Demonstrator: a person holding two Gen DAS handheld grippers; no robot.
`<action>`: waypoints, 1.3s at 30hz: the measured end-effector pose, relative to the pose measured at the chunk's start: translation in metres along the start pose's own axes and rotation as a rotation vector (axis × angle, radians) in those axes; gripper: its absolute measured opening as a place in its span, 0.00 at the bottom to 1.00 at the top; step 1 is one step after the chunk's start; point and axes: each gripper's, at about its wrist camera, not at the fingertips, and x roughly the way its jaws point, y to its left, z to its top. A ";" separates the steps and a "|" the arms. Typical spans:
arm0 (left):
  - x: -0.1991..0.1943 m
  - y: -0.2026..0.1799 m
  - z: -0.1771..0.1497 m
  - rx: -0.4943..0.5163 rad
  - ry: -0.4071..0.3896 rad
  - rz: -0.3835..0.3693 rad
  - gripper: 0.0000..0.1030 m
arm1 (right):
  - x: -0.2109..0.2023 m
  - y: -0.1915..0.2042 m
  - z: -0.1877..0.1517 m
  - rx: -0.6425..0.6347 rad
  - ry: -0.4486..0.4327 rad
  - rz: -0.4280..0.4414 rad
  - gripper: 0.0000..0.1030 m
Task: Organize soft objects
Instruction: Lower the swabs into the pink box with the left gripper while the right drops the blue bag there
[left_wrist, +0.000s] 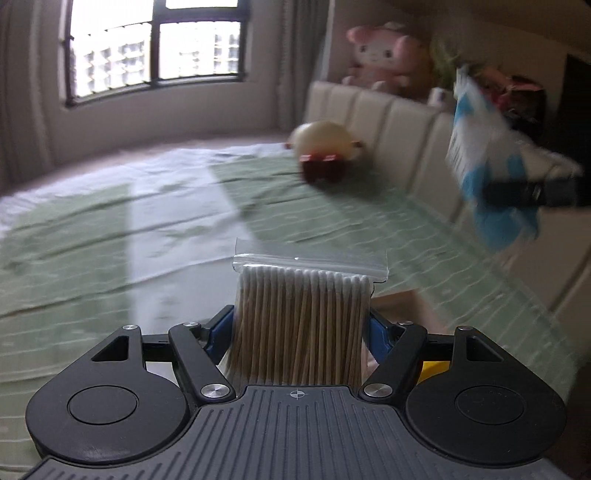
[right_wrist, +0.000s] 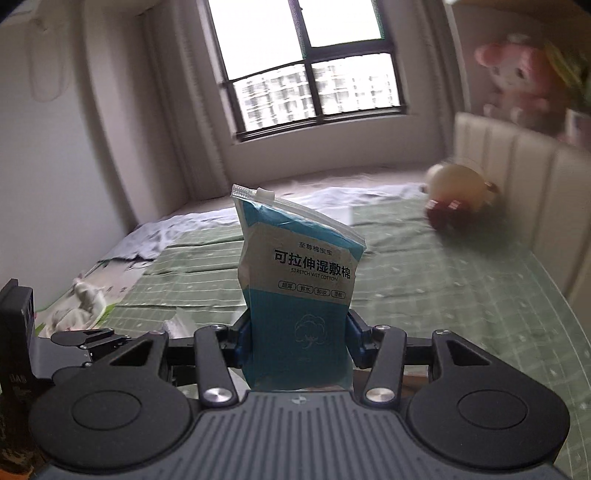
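My left gripper (left_wrist: 300, 328) is shut on a clear zip bag of cotton swabs (left_wrist: 301, 317), which stands upright between its blue pads above the green bed cover. My right gripper (right_wrist: 299, 339) is shut on a blue and white pouch of stretch wet cotton (right_wrist: 295, 280), also upright, zip end up. In the left wrist view the same pouch (left_wrist: 480, 155) shows blurred at the right, clamped by the other gripper's black fingers (left_wrist: 524, 192). Part of the left gripper's black body (right_wrist: 74, 343) appears at the lower left of the right wrist view.
A green patterned cover (left_wrist: 129, 221) spreads over the bed. A round cream and red plush (left_wrist: 325, 151) leans by the padded headboard (left_wrist: 388, 122). A pink plush (left_wrist: 388, 55) sits on the ledge above. A light crumpled cloth (right_wrist: 77, 302) lies at the bed's left side.
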 end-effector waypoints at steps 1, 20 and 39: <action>0.010 -0.007 0.002 -0.011 0.006 -0.040 0.74 | 0.000 -0.012 -0.004 0.014 0.003 -0.006 0.48; 0.201 -0.055 -0.082 -0.053 0.257 -0.217 0.74 | 0.174 -0.117 -0.093 0.153 0.331 -0.140 0.48; 0.165 -0.071 -0.086 0.096 0.224 -0.169 0.75 | 0.135 -0.114 -0.077 0.201 0.304 -0.058 0.69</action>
